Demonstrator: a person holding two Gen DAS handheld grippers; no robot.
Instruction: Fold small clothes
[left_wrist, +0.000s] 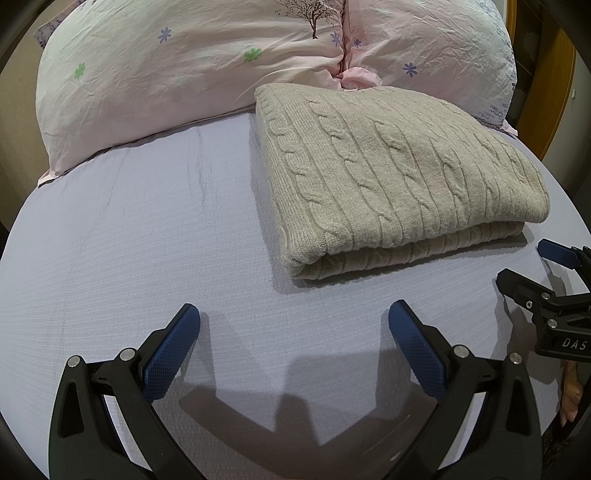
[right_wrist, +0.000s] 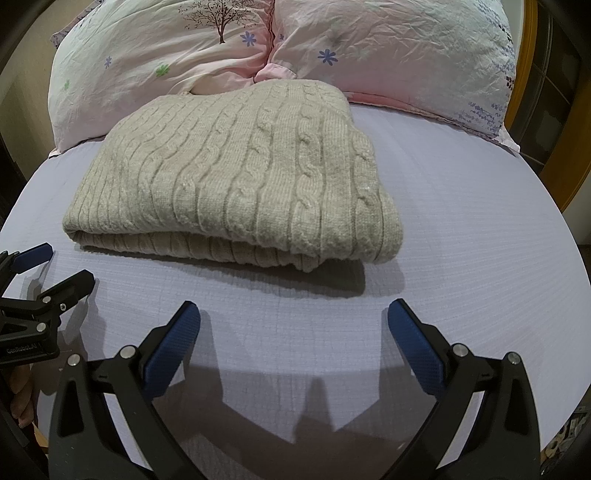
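While I am looking through both little cameras, I am seeing my left gripper (left_wrist: 294, 314) holding its two blue fingers (left_wrist: 171, 356) spread wide apart, with nothing between them. It is hovering just over the pale purple sheet (left_wrist: 129, 240), close to the near edge of the bed. My right gripper (right_wrist: 294, 314) is doing the same thing, with its blue fingers (right_wrist: 417, 349) spread wide and pinching nothing. The beige sweater (left_wrist: 388, 173) is lying folded up into a thick, neat pile on the sheet, farther away than both grippers. In the left camera it is sitting to the right and far from my left gripper. In the right camera the beige sweater (right_wrist: 236, 177) is sitting a little to the left, and it is not touching either gripper. Its far edge is resting against the pink pillows (left_wrist: 166, 62) with little flowers and a tree on them. The two grippers are sitting side by side, near each other, and each camera is catching the other one at its edge. Dark shadows of the fingers are falling on the sheet.
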